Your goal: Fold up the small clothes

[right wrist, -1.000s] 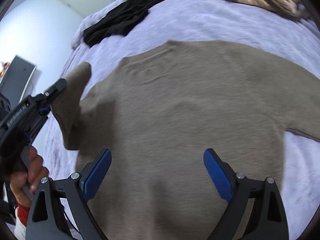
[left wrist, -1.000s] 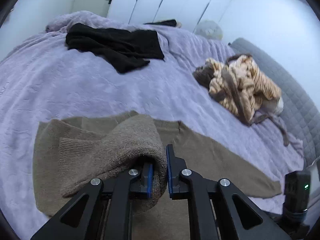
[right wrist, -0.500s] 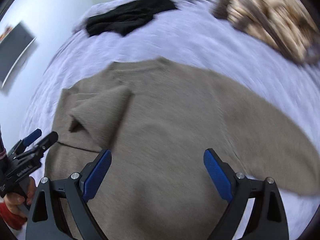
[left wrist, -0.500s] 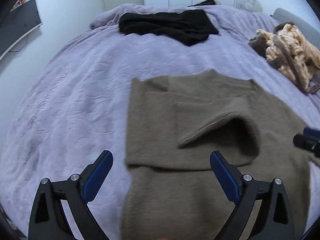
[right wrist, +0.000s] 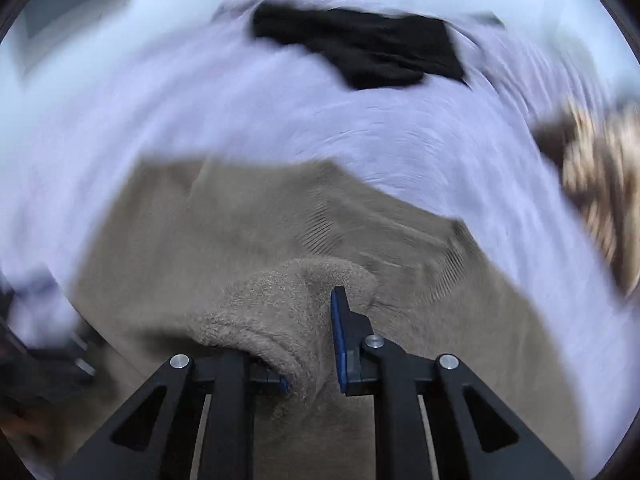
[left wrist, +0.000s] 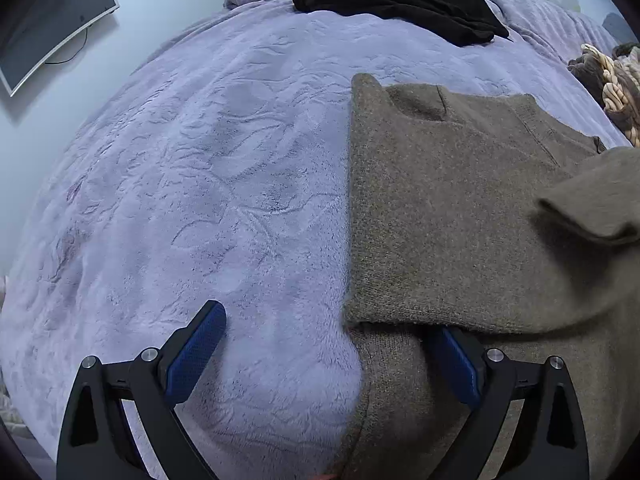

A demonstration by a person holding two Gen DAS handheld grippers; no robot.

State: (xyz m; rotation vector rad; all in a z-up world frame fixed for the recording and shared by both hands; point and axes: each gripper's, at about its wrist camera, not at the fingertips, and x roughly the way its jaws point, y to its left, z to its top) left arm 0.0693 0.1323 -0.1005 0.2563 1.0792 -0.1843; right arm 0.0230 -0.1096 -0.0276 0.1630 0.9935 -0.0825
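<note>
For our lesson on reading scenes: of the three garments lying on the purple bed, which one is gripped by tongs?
The taupe knitted sweater: the right tongs pinch a fold of it. The black garment and striped tan garment lie untouched farther away.

- The left wrist view sat low over the purple bedspread (left wrist: 208, 184), facing up the bed, close beside the brown sweater (left wrist: 452, 216).
- The right wrist view, blurred, looked over the sweater from close above.
- Both shared the sweater, bedspread and the far black garment (left wrist: 400, 4).
</note>
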